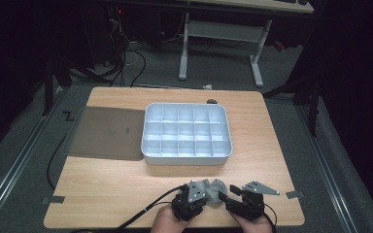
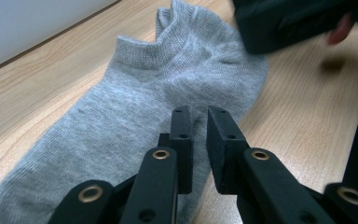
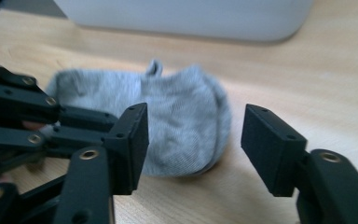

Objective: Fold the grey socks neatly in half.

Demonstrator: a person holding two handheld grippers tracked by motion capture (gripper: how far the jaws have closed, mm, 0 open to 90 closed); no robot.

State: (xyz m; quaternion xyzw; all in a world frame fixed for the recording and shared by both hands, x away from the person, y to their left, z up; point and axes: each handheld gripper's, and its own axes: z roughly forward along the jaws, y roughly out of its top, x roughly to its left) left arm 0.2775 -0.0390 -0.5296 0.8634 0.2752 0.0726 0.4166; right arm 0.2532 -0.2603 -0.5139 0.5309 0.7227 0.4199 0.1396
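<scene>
Both tongs sit at the near edge of the wooden surface (image 1: 126,194), with a grey sock (image 2: 135,107) lying flat between them and just in front of the divided tray (image 1: 187,133). Left tongs (image 2: 199,140) are narrowed to a slim gap above the sock's edge; nothing shows between their pads, so they do not seem to hold the cloth. Right tongs (image 3: 193,142) stand wide, with the sock's rounded end just beyond the gap, untouched. One set looks placed to pin the sock, the other to take its free end, perhaps for folding it towards a tray compartment.
</scene>
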